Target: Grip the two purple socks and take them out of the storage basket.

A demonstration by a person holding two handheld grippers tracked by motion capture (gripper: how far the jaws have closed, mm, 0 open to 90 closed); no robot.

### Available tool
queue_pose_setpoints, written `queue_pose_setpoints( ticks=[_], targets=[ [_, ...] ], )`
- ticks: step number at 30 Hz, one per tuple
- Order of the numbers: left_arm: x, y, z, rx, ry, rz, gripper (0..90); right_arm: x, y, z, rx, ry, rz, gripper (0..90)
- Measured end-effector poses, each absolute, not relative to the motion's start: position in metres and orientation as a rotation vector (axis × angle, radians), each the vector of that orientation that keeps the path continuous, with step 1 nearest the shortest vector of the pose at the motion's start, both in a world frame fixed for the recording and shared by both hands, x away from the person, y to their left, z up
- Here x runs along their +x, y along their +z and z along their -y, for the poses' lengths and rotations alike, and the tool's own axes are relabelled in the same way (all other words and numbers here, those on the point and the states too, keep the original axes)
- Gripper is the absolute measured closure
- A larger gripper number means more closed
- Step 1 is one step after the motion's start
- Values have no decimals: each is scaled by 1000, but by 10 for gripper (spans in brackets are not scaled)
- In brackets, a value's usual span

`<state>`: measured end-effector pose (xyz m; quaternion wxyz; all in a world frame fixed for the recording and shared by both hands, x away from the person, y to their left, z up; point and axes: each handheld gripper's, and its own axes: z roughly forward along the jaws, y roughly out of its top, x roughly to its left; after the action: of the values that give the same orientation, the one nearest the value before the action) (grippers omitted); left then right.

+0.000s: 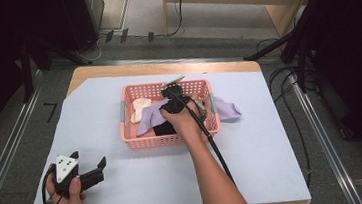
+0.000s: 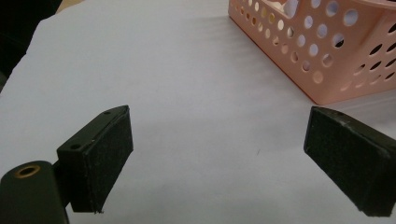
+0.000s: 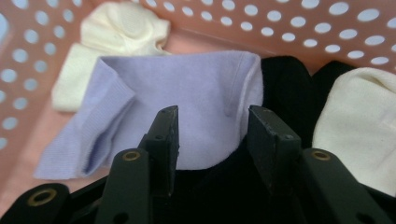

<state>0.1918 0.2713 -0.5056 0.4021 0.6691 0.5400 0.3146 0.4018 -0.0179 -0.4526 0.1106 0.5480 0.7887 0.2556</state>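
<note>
White paper (image 1: 142, 186) is kept under the open, idle left gripper (image 2: 219, 158); inside the pink basket (image 1: 167, 139) the lilac sock (image 3: 187, 93) should be pinched by the half-open right gripper (image 3: 212, 135) alone, black fabric (image 3: 285, 79) excluded

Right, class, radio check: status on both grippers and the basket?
Left gripper open, idle on the sheet. Right gripper open, down in pink basket, jaws straddling lilac sock. Black sock underneath; cream socks alongside.

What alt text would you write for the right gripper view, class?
The right gripper, fingers apart, points at a lilac sock inside a pink perforated basket. Black fabric and cream socks lie around it.
</note>
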Motion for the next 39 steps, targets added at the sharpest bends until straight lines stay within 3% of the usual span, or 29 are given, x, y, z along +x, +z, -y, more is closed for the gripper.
queue_pose_setpoints(
  ticks=[6,10,14,16,23,27,30,31,35,39],
  targets=[
    [192,-506,-271,1687,793,-1364,89,407,-451,18,1542,783,-2184,506],
    [192,-506,-272,1695,792,-1367,89,413,-460,17,1550,766,-2241,608],
    [192,-505,-272,1698,791,-1365,89,412,-459,20,1559,827,-2213,847],
    [192,-505,-271,1699,791,-1364,89,409,-454,21,1559,878,-2188,900],
    [193,-506,-271,1699,792,-1364,89,393,-433,10,1498,1060,-2164,900],
    [192,-506,-271,1692,794,-1365,89,399,-440,8,1486,888,-2105,676],
    [192,-506,-271,1697,790,-1364,89,409,-453,15,1545,797,-2140,625],
    [192,-506,-271,1699,789,-1364,89,412,-457,16,1566,781,-2156,632],
    [193,-506,-272,1700,783,-1363,89,414,-462,18,1540,793,-2189,887],
    [193,-506,-271,1700,786,-1365,89,406,-449,13,1535,985,-2160,900]
  ],
)
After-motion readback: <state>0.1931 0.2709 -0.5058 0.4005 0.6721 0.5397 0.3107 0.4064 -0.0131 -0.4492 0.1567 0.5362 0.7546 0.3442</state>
